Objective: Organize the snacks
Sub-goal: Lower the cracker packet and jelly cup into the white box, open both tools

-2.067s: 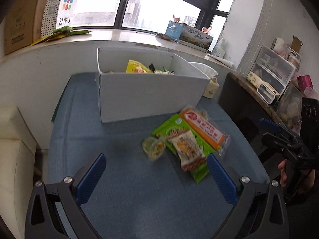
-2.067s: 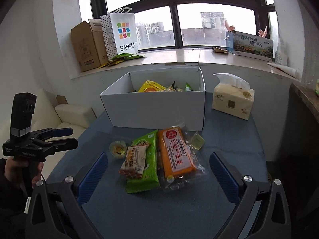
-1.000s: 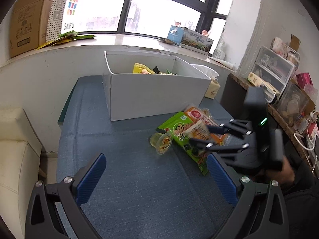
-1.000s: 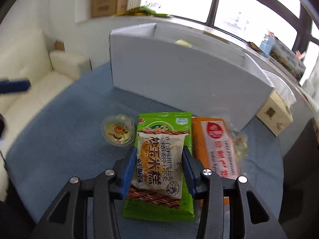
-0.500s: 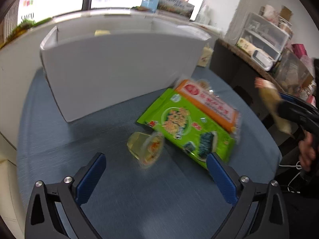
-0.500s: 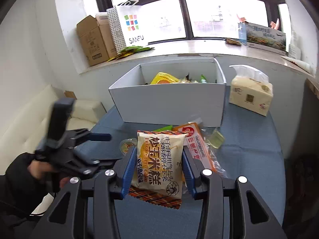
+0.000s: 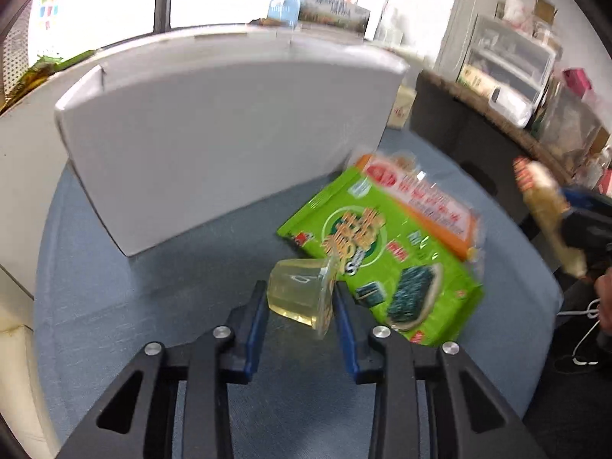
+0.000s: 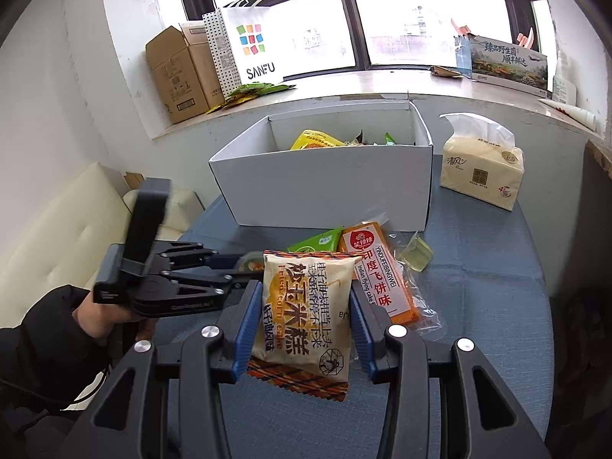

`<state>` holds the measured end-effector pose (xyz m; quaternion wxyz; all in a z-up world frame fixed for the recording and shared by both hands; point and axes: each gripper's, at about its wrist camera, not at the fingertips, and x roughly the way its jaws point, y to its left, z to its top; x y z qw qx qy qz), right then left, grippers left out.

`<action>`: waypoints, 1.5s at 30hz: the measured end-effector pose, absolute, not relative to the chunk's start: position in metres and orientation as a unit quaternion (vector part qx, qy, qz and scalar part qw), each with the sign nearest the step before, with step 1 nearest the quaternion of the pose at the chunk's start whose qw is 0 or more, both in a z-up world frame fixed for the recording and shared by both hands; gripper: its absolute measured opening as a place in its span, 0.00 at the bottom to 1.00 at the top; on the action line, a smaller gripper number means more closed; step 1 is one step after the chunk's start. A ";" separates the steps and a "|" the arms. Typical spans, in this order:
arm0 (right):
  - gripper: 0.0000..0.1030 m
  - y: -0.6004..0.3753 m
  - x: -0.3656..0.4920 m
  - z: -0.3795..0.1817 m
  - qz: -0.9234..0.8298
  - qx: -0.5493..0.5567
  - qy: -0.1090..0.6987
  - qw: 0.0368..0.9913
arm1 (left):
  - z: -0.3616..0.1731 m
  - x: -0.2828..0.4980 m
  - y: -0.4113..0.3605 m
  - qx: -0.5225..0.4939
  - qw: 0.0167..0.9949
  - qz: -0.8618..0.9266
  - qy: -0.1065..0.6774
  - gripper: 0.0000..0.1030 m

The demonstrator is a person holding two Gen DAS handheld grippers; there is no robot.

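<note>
My left gripper is shut on a clear jelly cup lying on its side on the blue table. A green seaweed snack bag and an orange biscuit pack lie just right of it. My right gripper is shut on a beige corn cake packet and holds it above the table. The white box with several snacks inside stands behind. The left gripper also shows in the right wrist view, at the cup.
A second small jelly cup lies right of the orange pack. A tissue pack stands at the table's back right. A cream sofa is on the left. Cardboard box and bags sit on the windowsill.
My left gripper has moved in low to the jelly cup and shut on it. My right gripper, having lifted the corn cake packet off the green bag, holds it raised.
</note>
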<state>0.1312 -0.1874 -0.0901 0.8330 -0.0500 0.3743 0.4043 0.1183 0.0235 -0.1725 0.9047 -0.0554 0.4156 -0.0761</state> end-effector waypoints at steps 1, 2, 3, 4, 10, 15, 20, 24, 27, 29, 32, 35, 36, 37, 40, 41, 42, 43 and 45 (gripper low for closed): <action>0.47 -0.187 0.131 -0.090 0.404 -0.051 0.374 0.833 | -0.167 0.113 0.023 -0.056 0.909 -0.075 0.407 0.36; 0.47 -0.186 0.131 -0.090 0.405 -0.051 0.374 0.832 | -0.160 0.107 0.024 -0.057 0.913 -0.075 0.398 0.36; 0.47 -0.186 0.131 -0.090 0.406 -0.052 0.374 0.832 | -0.153 0.099 0.025 -0.059 0.917 -0.072 0.387 0.36; 0.47 -0.185 0.132 -0.090 0.406 -0.051 0.375 0.832 | -0.147 0.092 0.026 -0.062 0.921 -0.071 0.378 0.36; 0.47 -0.178 0.140 -0.083 0.417 -0.044 0.366 0.831 | -0.092 0.054 0.040 -0.081 0.948 -0.049 0.304 0.36; 0.47 -0.161 0.163 -0.058 0.427 -0.044 0.341 0.836 | -0.048 0.058 0.061 -0.090 0.961 -0.035 0.260 0.36; 0.47 -0.136 0.214 -0.028 0.417 -0.034 0.326 0.848 | -0.017 0.102 0.085 -0.096 0.966 -0.015 0.240 0.36; 0.46 -0.117 0.274 -0.025 0.391 -0.027 0.343 0.854 | -0.014 0.154 0.111 -0.122 0.958 0.002 0.261 0.36; 0.46 -0.107 0.316 -0.029 0.372 -0.018 0.368 0.852 | -0.023 0.192 0.119 -0.128 0.952 0.011 0.277 0.36; 0.46 -0.101 0.335 -0.029 0.366 -0.023 0.370 0.853 | -0.025 0.210 0.121 -0.115 0.951 0.021 0.287 0.36; 0.51 -0.094 0.355 -0.030 0.361 -0.028 0.373 0.854 | -0.026 0.228 0.122 -0.100 0.951 0.037 0.289 0.37; 1.00 -0.086 0.370 -0.034 0.367 -0.024 0.389 0.845 | -0.032 0.246 0.132 -0.113 0.938 0.067 0.320 0.80; 1.00 -0.084 0.370 -0.034 0.363 -0.029 0.382 0.849 | -0.034 0.245 0.135 -0.123 0.937 0.071 0.319 0.99; 1.00 -0.084 0.369 -0.032 0.359 -0.036 0.376 0.854 | -0.034 0.242 0.137 -0.127 0.939 0.072 0.310 1.00; 1.00 -0.087 0.364 -0.027 0.358 -0.035 0.370 0.857 | -0.037 0.240 0.136 -0.125 0.938 0.065 0.317 1.00; 1.00 -0.089 0.364 -0.025 0.358 -0.029 0.368 0.858 | -0.038 0.239 0.134 -0.121 0.937 0.066 0.319 1.00; 1.00 -0.092 0.363 -0.024 0.360 -0.024 0.367 0.857 | -0.038 0.237 0.132 -0.117 0.937 0.067 0.322 1.00; 1.00 -0.093 0.362 -0.024 0.361 -0.020 0.369 0.856 | -0.038 0.236 0.130 -0.112 0.937 0.067 0.323 1.00; 1.00 -0.097 0.358 -0.023 0.364 -0.015 0.368 0.855 | -0.037 0.233 0.125 -0.104 0.939 0.060 0.324 1.00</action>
